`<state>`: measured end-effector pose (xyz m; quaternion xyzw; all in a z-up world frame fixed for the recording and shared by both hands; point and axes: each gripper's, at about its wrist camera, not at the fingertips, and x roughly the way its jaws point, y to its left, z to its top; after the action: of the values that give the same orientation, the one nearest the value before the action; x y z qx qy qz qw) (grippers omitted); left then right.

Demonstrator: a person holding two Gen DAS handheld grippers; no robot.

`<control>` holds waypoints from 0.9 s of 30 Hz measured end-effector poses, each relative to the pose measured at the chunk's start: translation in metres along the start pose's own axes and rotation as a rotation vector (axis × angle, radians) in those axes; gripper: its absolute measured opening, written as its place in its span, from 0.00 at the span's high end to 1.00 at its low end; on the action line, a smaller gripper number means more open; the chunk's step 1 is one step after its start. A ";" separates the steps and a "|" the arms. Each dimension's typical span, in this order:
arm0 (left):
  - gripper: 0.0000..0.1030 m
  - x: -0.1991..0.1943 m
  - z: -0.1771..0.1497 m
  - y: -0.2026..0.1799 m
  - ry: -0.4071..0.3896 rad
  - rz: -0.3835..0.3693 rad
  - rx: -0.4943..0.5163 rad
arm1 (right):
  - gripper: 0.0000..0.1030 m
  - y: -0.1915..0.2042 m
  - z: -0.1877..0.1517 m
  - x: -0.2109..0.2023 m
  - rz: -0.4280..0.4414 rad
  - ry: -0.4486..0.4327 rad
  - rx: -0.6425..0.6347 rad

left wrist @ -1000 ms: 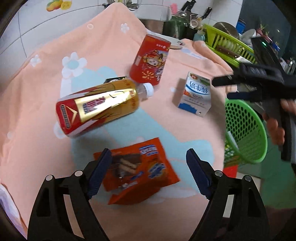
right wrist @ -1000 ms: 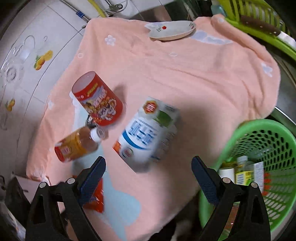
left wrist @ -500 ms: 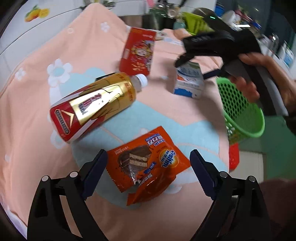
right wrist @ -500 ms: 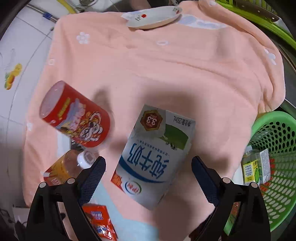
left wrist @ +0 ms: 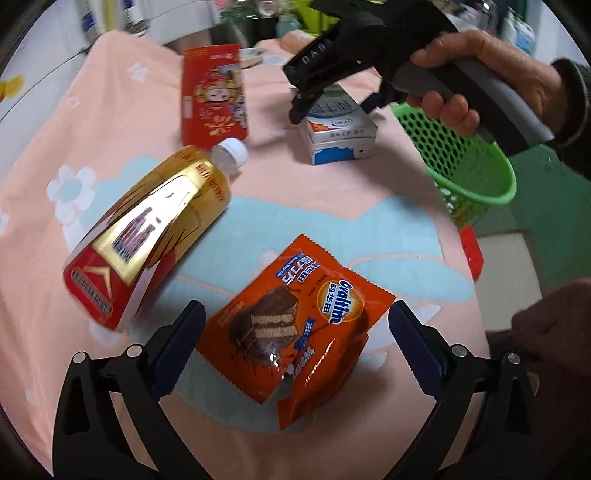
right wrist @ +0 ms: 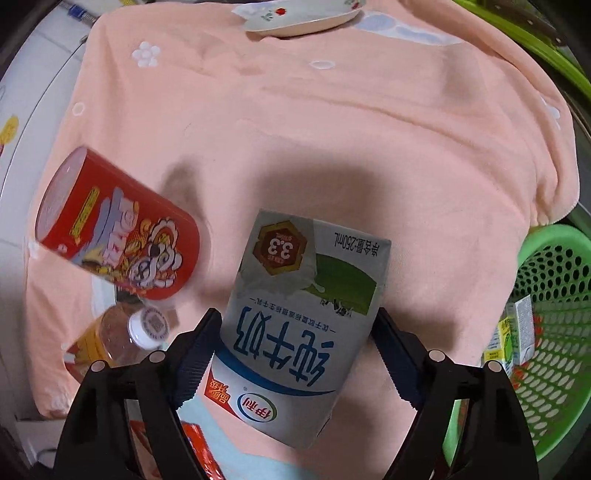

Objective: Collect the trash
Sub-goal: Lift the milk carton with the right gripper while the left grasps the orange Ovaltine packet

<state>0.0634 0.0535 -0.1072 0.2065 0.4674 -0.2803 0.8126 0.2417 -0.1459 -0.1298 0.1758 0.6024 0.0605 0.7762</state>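
Note:
An orange Ovaltine snack wrapper (left wrist: pixel 299 325) lies on the peach towel between the fingers of my open left gripper (left wrist: pixel 295 328). A white and blue milk carton (right wrist: pixel 303 325) stands between the fingers of my right gripper (right wrist: pixel 295 332), whose jaws are close to its sides but still apart; it also shows in the left wrist view (left wrist: pixel 338 127). A gold and red drink bottle (left wrist: pixel 155 229) lies on its side at the left. A red can (left wrist: pixel 214 92) stands behind it. A green basket (right wrist: pixel 546 332) at the right holds several cartons.
A peach towel (right wrist: pixel 332 129) with flowers covers the surface. A white dish (right wrist: pixel 299 14) sits at the far edge. A green dish rack (right wrist: pixel 535 40) is at the back right. White tiled wall at the left.
My right gripper has come down over the milk carton and its fingers now flank it. My left gripper has moved closer to the orange wrapper, which now sits between its fingers.

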 end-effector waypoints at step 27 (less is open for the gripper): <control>0.05 0.035 0.010 0.014 0.111 -0.112 0.098 | 0.23 0.014 -0.060 -0.026 0.017 -0.031 -0.233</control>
<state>0.0932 0.0486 -0.1323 0.2347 0.5083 -0.3359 0.7574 0.1789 -0.1291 -0.1146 0.0906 0.5778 0.1340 0.8000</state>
